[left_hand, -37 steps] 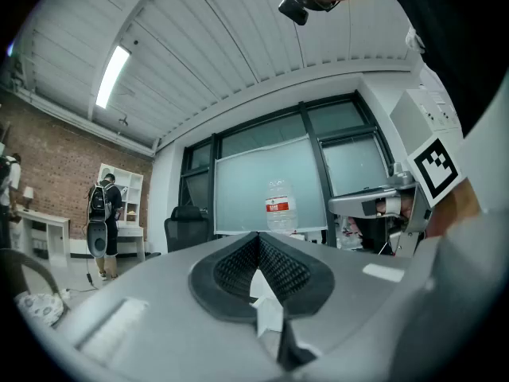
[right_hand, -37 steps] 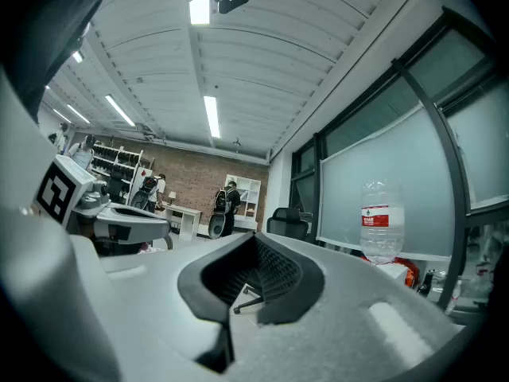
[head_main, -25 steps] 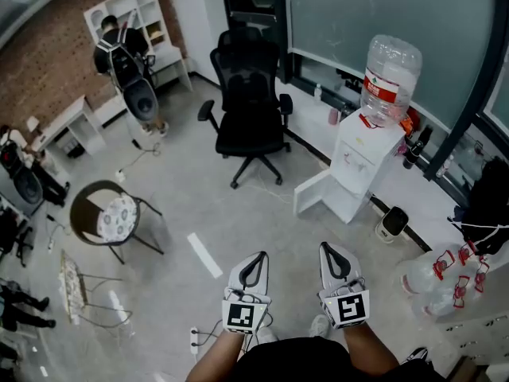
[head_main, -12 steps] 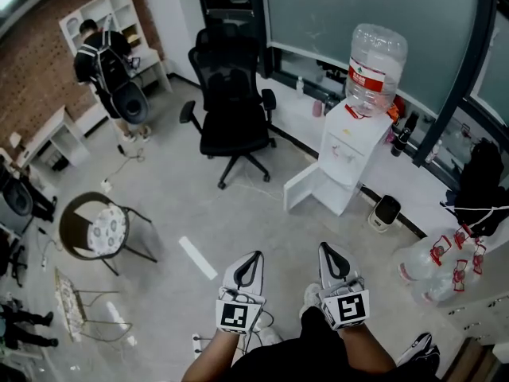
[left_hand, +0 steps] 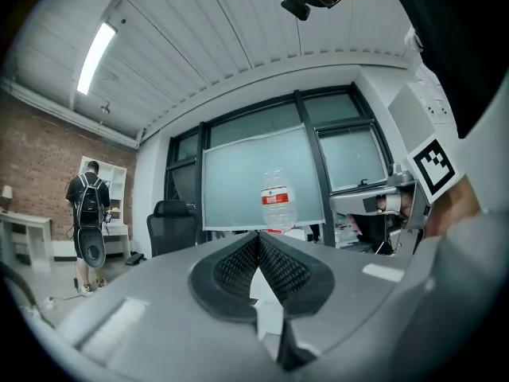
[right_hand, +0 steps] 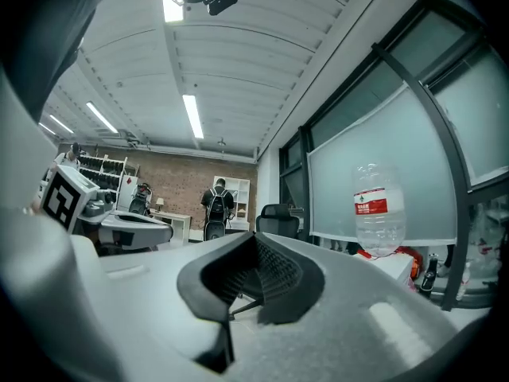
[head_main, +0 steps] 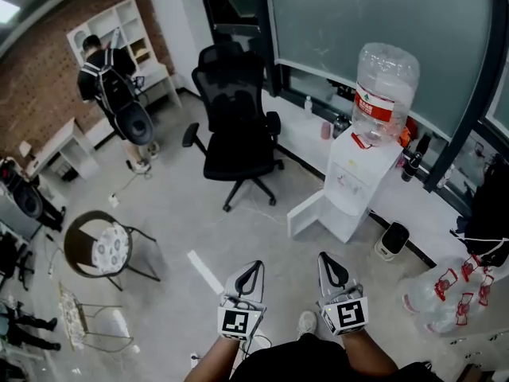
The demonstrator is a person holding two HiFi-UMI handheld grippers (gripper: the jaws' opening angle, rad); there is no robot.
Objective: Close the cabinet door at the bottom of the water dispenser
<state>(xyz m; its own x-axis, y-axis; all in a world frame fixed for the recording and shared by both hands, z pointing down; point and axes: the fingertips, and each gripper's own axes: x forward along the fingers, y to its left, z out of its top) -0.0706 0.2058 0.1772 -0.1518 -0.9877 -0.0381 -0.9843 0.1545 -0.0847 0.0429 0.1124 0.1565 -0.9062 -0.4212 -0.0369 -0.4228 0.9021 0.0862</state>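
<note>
Left gripper: jaws pressed together on nothing, held level and aimed across the floor toward the water dispenser.
Right gripper: jaws likewise together and empty, carried just beside the left one.
Why held so: both tools look parked for the walk-up. Closed tips would serve for a push on a flat panel, which needs no grip.
Cabinet door: at the foot of the dispenser, open, well apart from both grippers.
Why it stands so: swung out from the low cabinet, it leaves the opening bare and juts into the floor space near the office chair.
Door's heading: its free edge points to picture-left in the head view, toward the chair's wheels. The hinged edge meets the dispenser's front.
Long axis: the panel stands upright on edge. Whether it is taller than wide cannot be told from this steep angle.
Bottle: neck down on top of the dispenser.
</note>
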